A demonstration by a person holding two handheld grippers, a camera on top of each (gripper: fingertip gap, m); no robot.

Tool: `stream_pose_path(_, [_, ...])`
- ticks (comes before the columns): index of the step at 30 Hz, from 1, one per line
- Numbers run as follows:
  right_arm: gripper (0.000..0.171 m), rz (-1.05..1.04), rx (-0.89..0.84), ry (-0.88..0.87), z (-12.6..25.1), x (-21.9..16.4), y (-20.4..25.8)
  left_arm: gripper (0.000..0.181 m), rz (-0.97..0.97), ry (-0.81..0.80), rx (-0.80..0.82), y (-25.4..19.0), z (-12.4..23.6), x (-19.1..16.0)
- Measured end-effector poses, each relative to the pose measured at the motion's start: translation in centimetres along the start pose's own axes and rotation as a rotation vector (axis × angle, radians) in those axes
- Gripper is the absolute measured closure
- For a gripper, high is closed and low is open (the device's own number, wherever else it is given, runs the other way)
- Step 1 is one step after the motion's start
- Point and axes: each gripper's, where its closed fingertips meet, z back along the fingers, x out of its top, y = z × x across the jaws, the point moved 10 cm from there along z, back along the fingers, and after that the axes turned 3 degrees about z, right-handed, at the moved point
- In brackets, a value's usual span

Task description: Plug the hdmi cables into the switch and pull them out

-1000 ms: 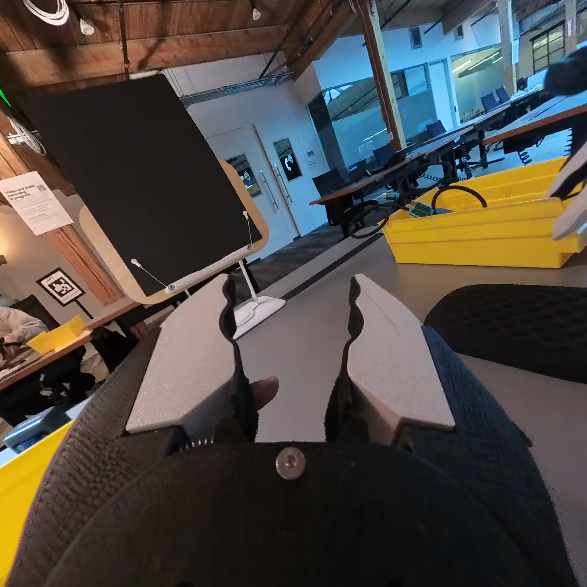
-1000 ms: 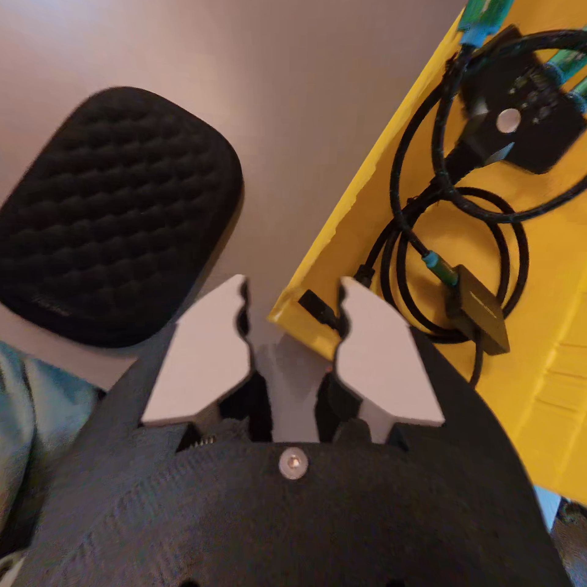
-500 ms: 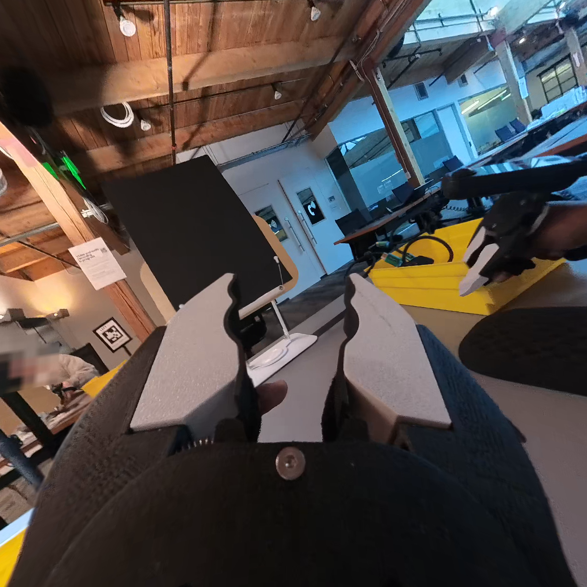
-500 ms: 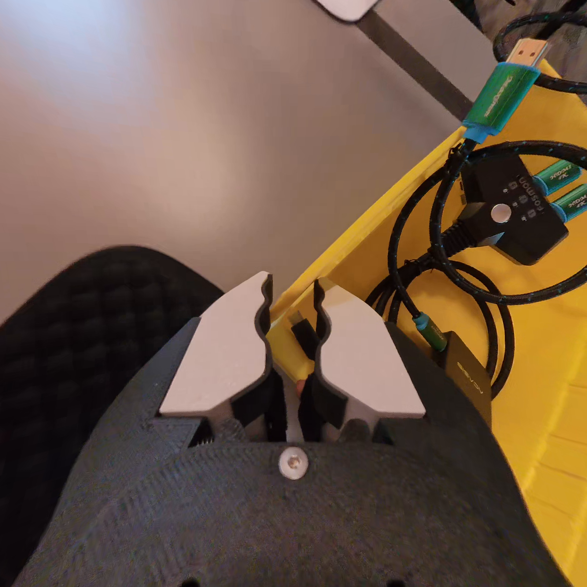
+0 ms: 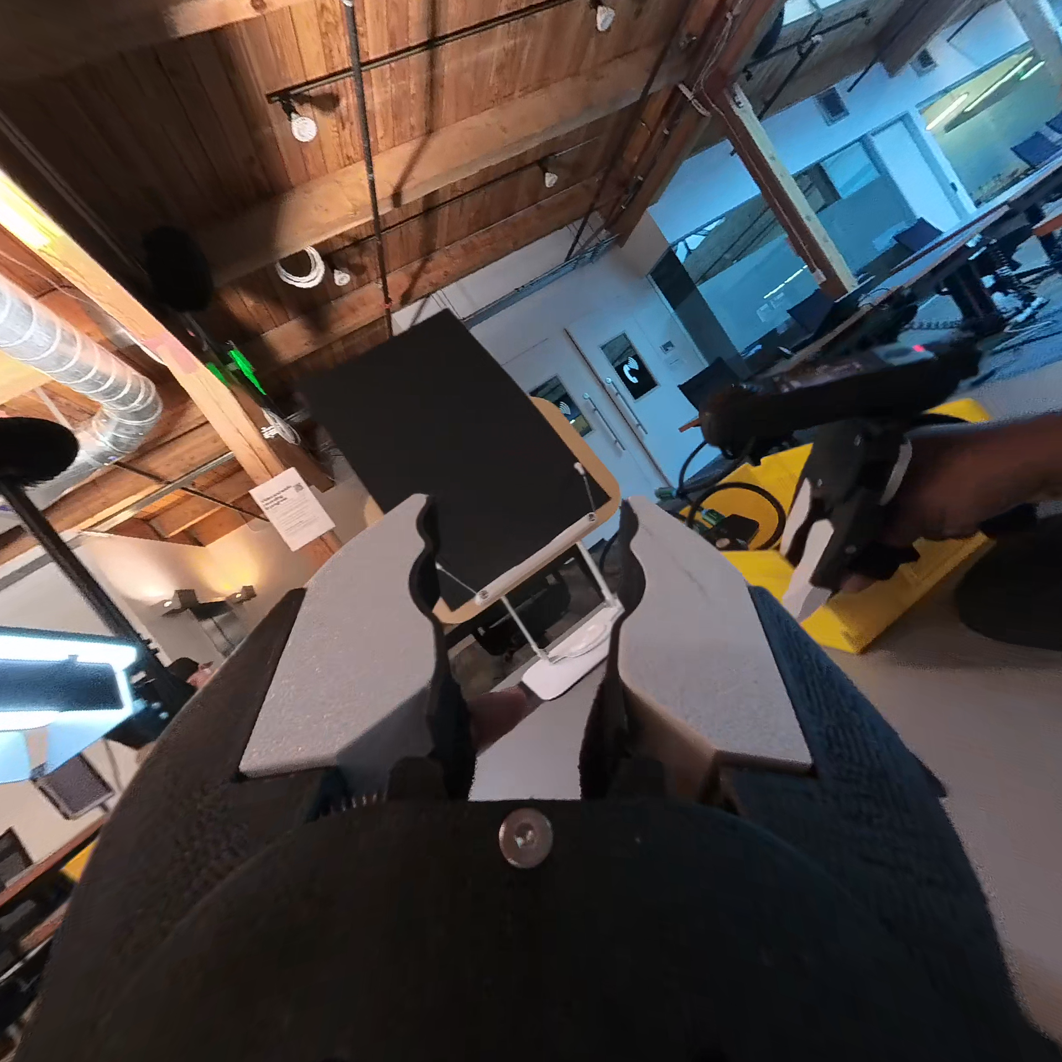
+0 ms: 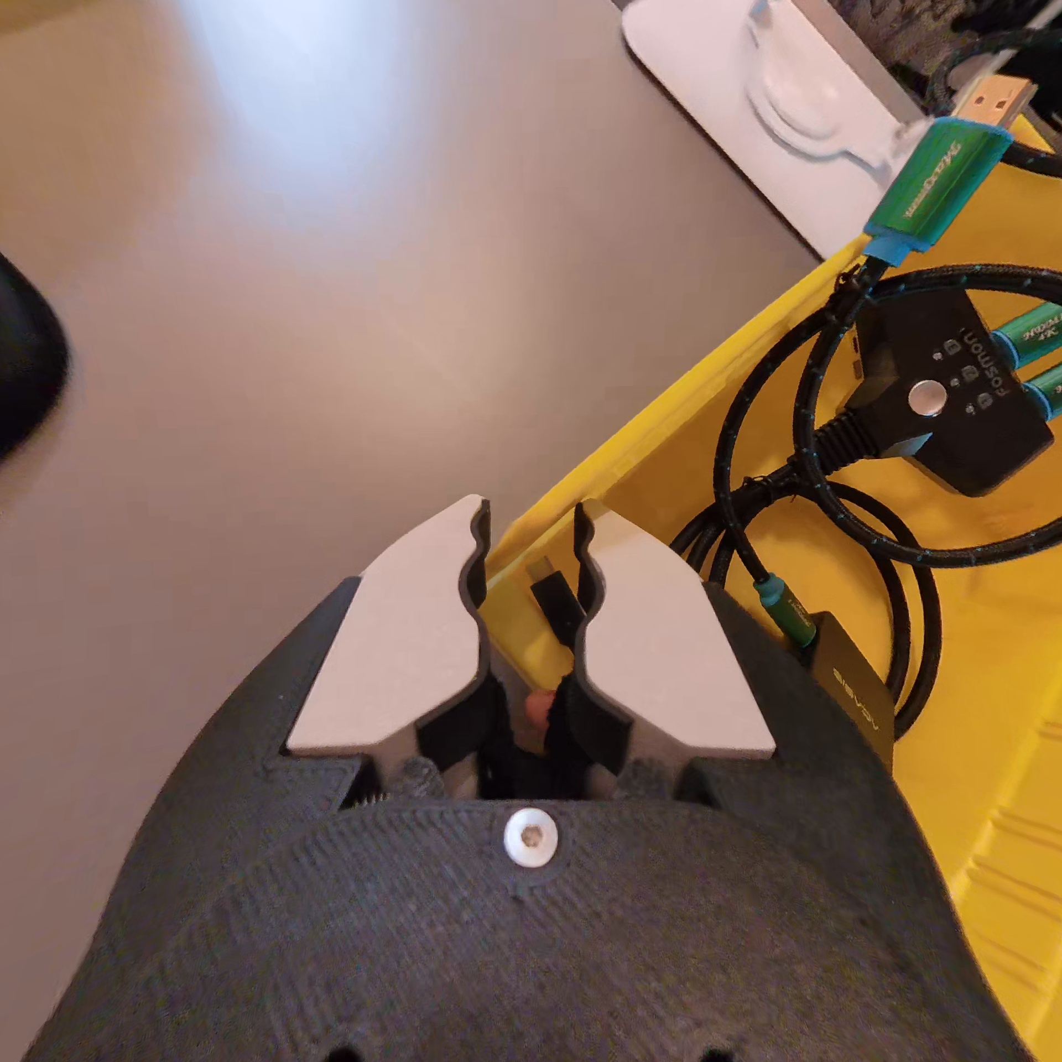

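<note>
I see open-plan office in converted loft: timber ceiling (image 5: 356,115) with track lights, silver duct (image 5: 74,356), wooden posts. Rows of long desks (image 5: 942,253) with chairs behind glass partition (image 5: 804,218). White doors (image 5: 609,391) beyond. I'm working at grey table (image 6: 287,287), yellow bin (image 6: 977,747) on it.

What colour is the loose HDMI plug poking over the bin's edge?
Green shell with a blue collar and gold tip, on the HDMI plug over the yellow bin; clearest in the right wrist view.
</note>
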Motion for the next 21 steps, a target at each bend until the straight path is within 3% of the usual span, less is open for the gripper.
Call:
stream_pose_path(9, [0.138,0.124,0.088,-0.046,-3.4,6.8,7.6,0.123,0.009,-0.040,0.189,4.9,3.8,0.7])
stream_pose_path(21, [0.135,0.241,0.229,-0.109,-7.5,13.7,13.6,0.124,0.099,0.088,0.490,12.0,11.2,-0.4])
